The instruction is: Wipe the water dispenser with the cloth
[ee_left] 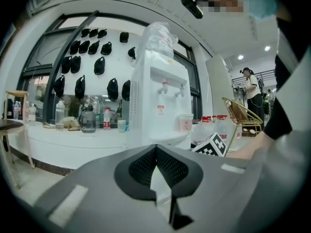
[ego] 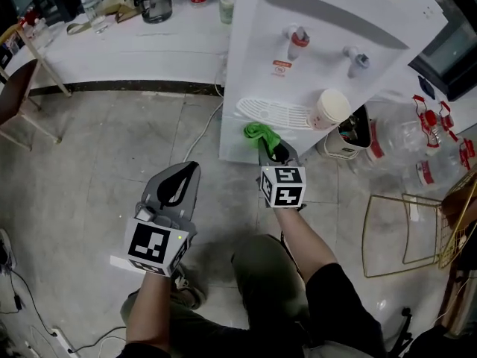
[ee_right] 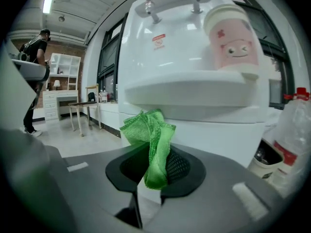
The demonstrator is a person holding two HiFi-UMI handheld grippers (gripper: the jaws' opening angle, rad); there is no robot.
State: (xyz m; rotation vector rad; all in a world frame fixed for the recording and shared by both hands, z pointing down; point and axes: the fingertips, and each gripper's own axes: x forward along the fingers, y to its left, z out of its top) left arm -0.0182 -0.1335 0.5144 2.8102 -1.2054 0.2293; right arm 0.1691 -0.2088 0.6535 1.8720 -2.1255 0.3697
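Observation:
The white water dispenser (ego: 313,66) stands ahead with two taps and a drip tray (ego: 272,112); it also shows in the left gripper view (ee_left: 158,96) and fills the right gripper view (ee_right: 194,72). A paper cup (ego: 330,109) sits on the tray. My right gripper (ego: 274,152) is shut on a green cloth (ego: 259,133), which bunches up between the jaws (ee_right: 151,144) just below the tray's front edge. My left gripper (ego: 177,185) hangs lower left over the floor, shut and empty (ee_left: 156,171).
A white counter (ego: 127,43) with bottles and a jug runs along the back left. Empty water bottles (ego: 417,148) and a gold wire rack (ego: 417,230) lie to the right. A cable (ego: 200,136) trails on the floor. A person stands far off (ee_left: 250,89).

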